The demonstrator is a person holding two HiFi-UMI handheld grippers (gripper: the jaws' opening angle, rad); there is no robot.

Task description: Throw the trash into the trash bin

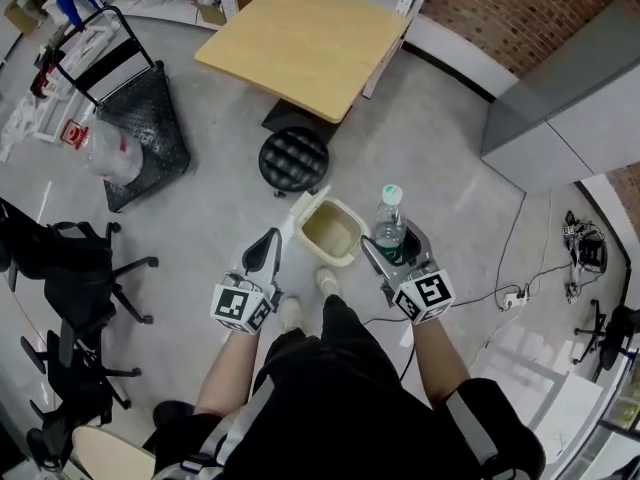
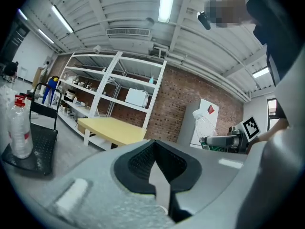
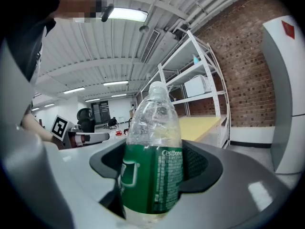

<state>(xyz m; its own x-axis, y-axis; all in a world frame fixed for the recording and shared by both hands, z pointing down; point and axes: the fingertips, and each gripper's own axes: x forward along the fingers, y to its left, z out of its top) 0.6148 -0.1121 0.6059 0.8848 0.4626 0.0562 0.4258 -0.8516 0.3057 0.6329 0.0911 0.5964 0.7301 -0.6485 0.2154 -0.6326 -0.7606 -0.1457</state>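
The right gripper (image 1: 390,249) pinches a plastic bottle (image 1: 389,222) between its jaws. The right gripper view shows the dark pads against the green label on both sides. The bottle stands upright, white cap on top and clear above the label. I cannot tell whether it holds any liquid. It hangs just beside the right edge of the trash bin (image 1: 326,234), a little above it.

The bin is a cream tub on the floor in front of the person's shoes, and its open mouth shows pale inner walls. The left gripper (image 1: 267,242) hovers at the bin's left side with its jaws pressed together tip to tip.

Farther off, a second clear bottle (image 1: 110,152) with a red label lies on a black mesh cart (image 1: 150,118). A round black stool (image 1: 293,160) sits by a yellow surface (image 1: 300,43).
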